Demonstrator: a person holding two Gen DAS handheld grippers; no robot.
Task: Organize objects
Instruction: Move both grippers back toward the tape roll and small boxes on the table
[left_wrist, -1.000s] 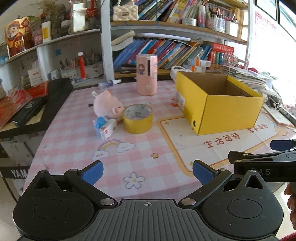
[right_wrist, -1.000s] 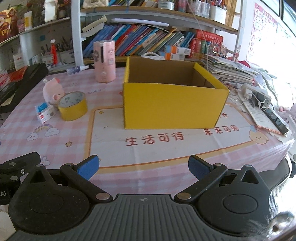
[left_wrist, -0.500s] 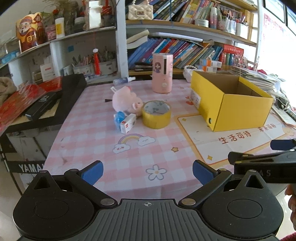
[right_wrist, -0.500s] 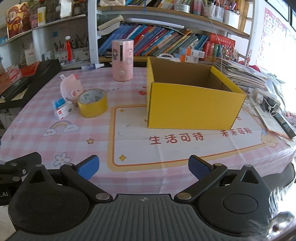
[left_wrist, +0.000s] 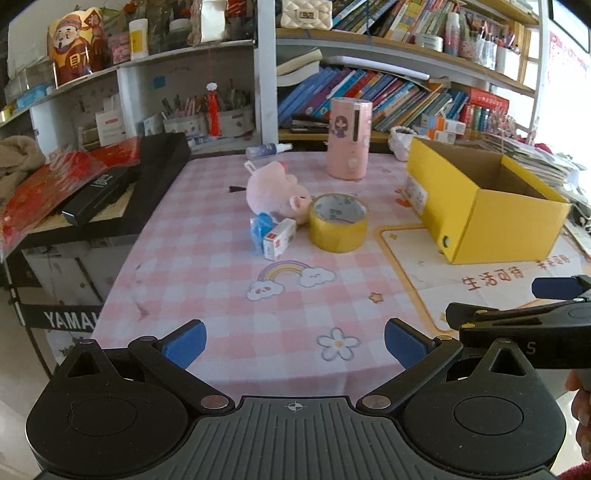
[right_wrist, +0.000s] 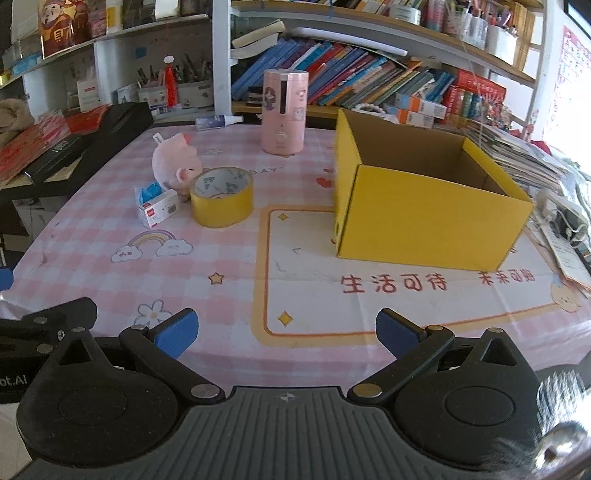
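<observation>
Both grippers pull back from the counter (left_wrist: 221, 280), left gripper (left_wrist: 294, 338) and right gripper (right_wrist: 284, 326) fingers apart, empty; open yellow cardboard box (right_wrist: 424, 206) awaits, nothing packed yet.

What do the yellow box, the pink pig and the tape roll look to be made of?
Yellow box: cardboard, matte, with a brown raw inside and folded edges.
Pink pig: plush fabric, fuzzy surface.
Tape roll: likely glossy plastic tape wound on a printed core.

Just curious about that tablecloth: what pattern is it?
The tablecloth is a pink-and-white check with rainbows, clouds, stars and flowers, clearest in the left wrist view.
</observation>
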